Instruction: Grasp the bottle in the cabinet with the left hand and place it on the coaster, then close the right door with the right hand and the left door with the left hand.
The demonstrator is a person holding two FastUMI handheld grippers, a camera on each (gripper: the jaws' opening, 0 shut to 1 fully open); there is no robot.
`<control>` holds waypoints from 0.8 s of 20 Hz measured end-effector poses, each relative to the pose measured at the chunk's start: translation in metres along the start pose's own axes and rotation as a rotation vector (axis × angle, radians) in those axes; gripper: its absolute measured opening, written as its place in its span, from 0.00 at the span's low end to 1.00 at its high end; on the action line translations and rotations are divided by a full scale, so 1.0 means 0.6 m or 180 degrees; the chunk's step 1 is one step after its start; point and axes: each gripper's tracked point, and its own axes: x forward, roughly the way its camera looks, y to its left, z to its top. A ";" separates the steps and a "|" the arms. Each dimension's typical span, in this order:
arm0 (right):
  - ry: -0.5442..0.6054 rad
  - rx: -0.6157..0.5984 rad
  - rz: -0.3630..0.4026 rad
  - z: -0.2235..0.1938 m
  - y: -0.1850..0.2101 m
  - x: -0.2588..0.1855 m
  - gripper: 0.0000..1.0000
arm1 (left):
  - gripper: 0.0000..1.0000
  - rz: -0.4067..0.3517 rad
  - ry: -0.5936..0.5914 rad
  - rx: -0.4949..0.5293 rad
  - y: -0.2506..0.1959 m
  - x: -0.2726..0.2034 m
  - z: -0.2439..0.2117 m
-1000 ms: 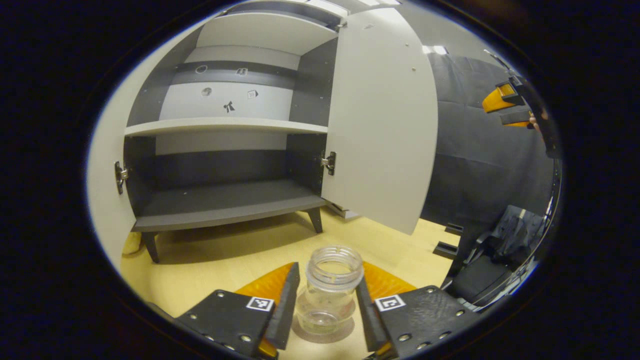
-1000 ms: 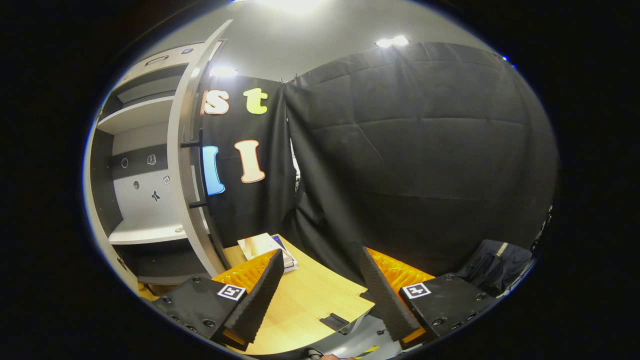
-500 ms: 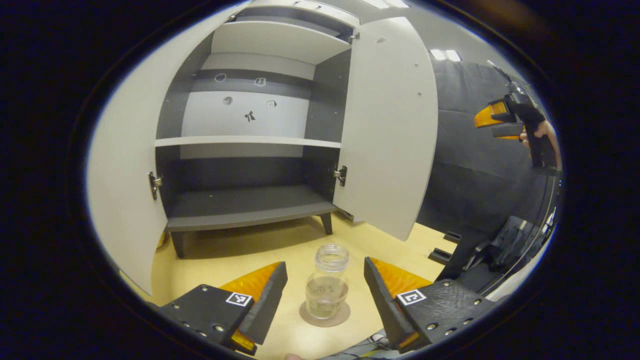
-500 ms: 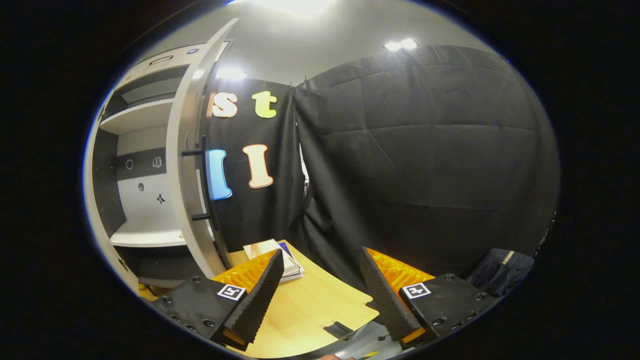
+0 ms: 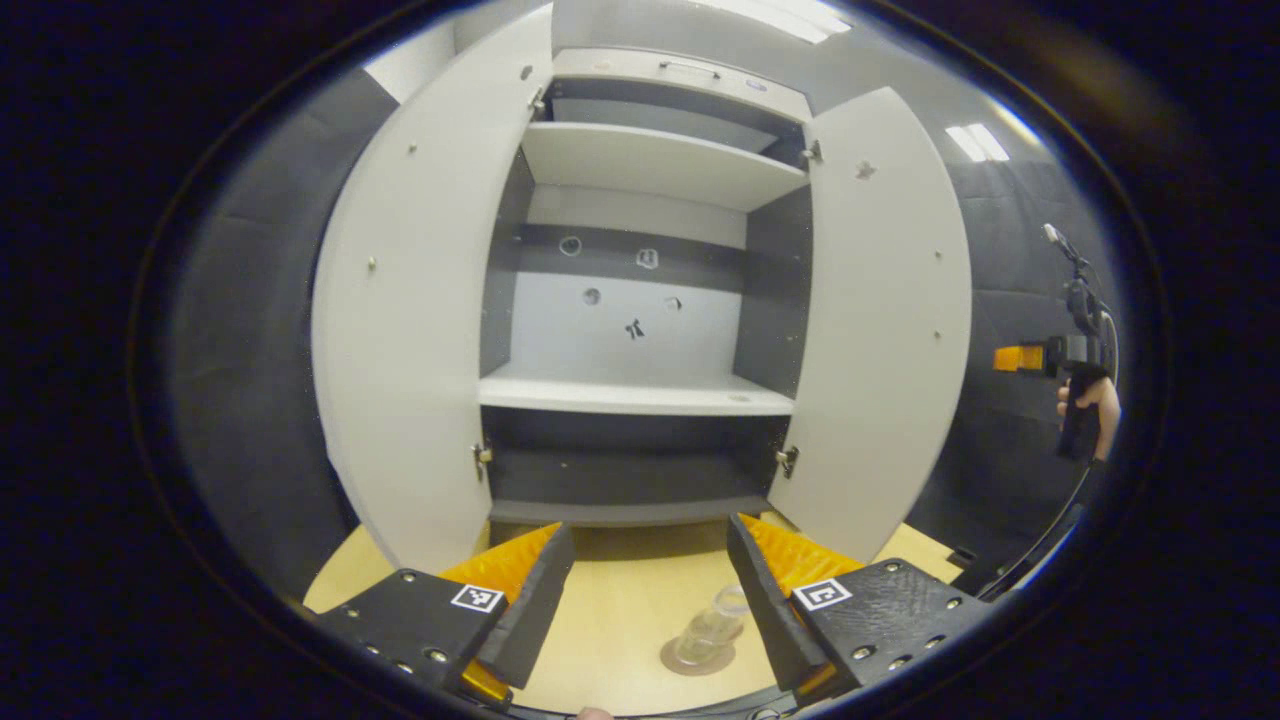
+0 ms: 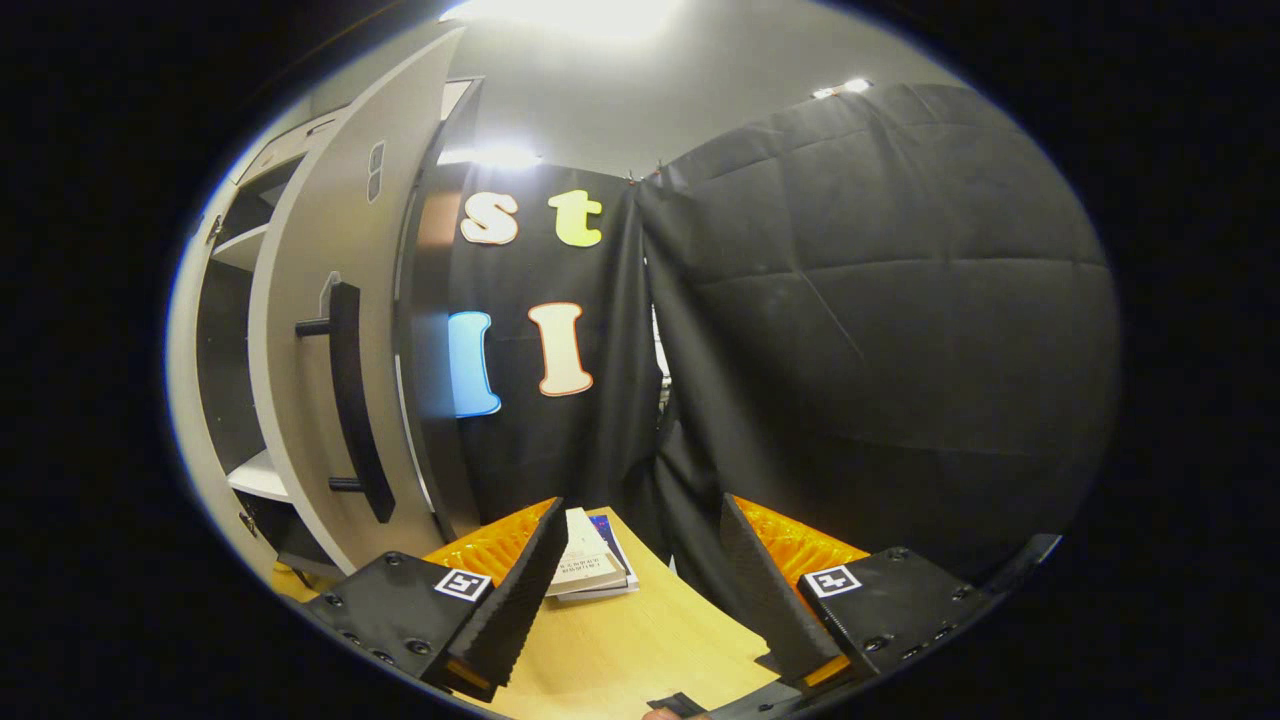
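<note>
1. The cabinet [image 5: 640, 330] is big and stands wide open, with bare shelves inside.
2. The right door [image 6: 320, 330] swings out toward us. It is seen in the right gripper view, up and to the left of the right gripper [image 6: 640, 580]. That gripper is the nearer one, so I think it should push this door next.
3. The door's handle [image 6: 350, 400] is a long bar standing straight up.
4. The left door [image 5: 410, 330] is open too, up and left of the left gripper [image 5: 645, 585].
5. Both grippers have their jaws spread apart and hold nothing.
6. Some books [image 6: 590, 565] lie on the table [image 6: 640, 640], off to the side.
7. The bottle [image 5: 712, 630] stands upright on the coaster [image 5: 700, 660], so that job looks done.
</note>
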 end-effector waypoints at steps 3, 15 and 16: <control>-0.0057 -0.0034 0.0267 0.022 0.009 0.029 0.98 | 0.89 0.0561 -0.0221 -0.0001 0.036 -0.017 0.086; -0.0313 0.0040 0.1301 0.114 0.069 0.074 0.98 | 0.89 0.0954 -0.0299 0.0126 0.036 -0.062 0.269; -0.0292 0.0056 0.1365 0.119 0.077 0.071 0.92 | 0.89 0.0933 -0.0294 0.0142 0.037 -0.062 0.277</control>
